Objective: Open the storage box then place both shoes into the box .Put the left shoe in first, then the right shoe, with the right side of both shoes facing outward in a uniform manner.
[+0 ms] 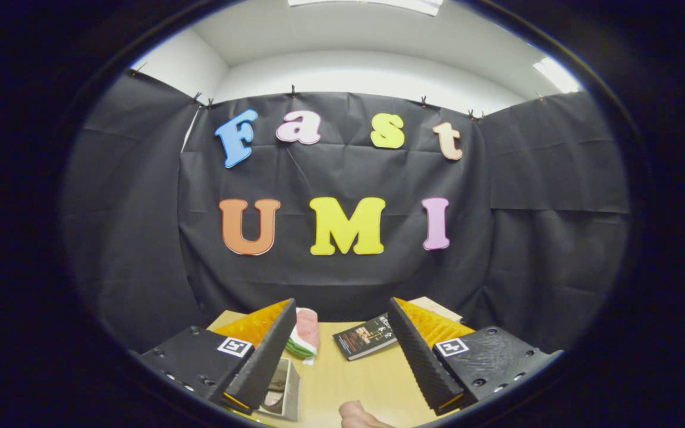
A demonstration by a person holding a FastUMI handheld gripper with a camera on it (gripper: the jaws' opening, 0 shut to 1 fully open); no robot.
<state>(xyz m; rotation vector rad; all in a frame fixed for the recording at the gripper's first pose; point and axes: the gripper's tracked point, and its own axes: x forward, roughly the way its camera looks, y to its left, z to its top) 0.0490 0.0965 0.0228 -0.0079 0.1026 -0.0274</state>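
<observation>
gripper (342,356) spread, holding nothing | near – a hand (359,416) on the table (348,374), box (283,389) by the left finger, shoes unseen | far – watermelon toy (305,336), book (366,337) | step: can't tell, box state unclear.

The tongs (342,356) are held level and raised, fingers spread wide apart with nothing between them. A fingertip of the person's hand (359,416) shows near, below the gap.
</observation>
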